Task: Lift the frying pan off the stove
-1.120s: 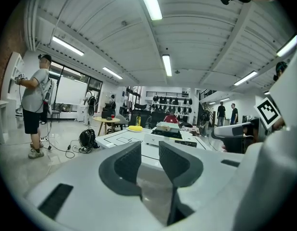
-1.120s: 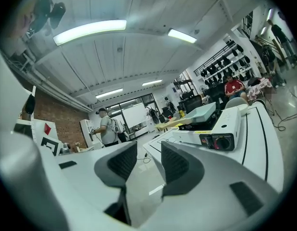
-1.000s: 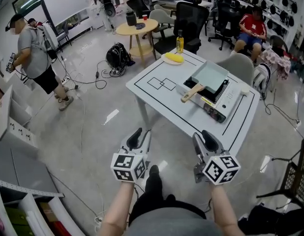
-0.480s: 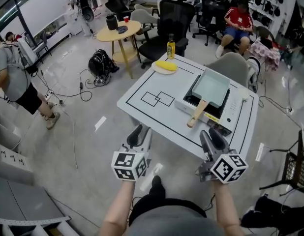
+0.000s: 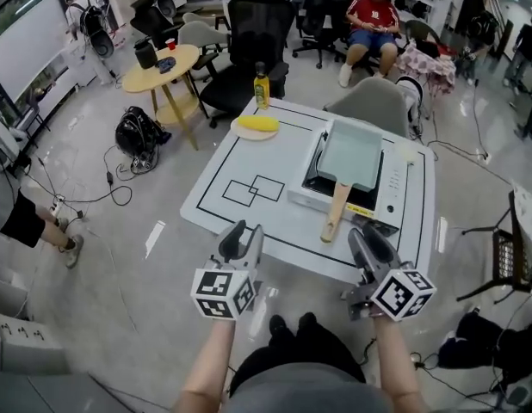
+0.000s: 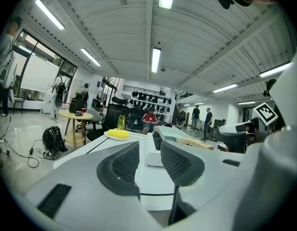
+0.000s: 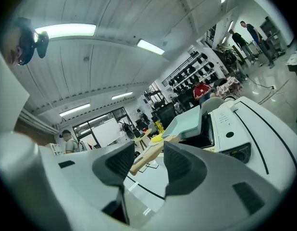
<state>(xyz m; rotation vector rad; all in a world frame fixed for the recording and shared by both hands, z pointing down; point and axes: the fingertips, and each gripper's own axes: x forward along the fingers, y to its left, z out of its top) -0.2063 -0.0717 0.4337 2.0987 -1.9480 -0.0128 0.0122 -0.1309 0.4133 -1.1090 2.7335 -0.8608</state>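
Note:
A pale teal square frying pan [image 5: 350,155] sits on a white portable stove [image 5: 382,194] on the right side of the white table [image 5: 249,209]. Its wooden handle [image 5: 335,213] points toward me. Both grippers hover in front of the table's near edge, apart from the pan. My left gripper [image 5: 240,233] is open with nothing between its jaws. My right gripper [image 5: 362,235] is open too, just short of the handle's end. In the right gripper view the handle [image 7: 148,156] shows in the gap of the gripper [image 7: 148,161], farther off. The left gripper [image 6: 147,150] faces the pan [image 6: 175,134].
A plate with a yellow item [image 5: 257,126] and a bottle [image 5: 262,86] stand at the table's far left corner. A grey chair [image 5: 374,106] and a black office chair [image 5: 257,33] stand behind the table. Farther left are a round wooden table [image 5: 161,65] and a backpack [image 5: 133,132].
I have stepped up to the table, so it now lies straight ahead and closer. Both grippers have come near its front edge, and their jaws stand a little wider.

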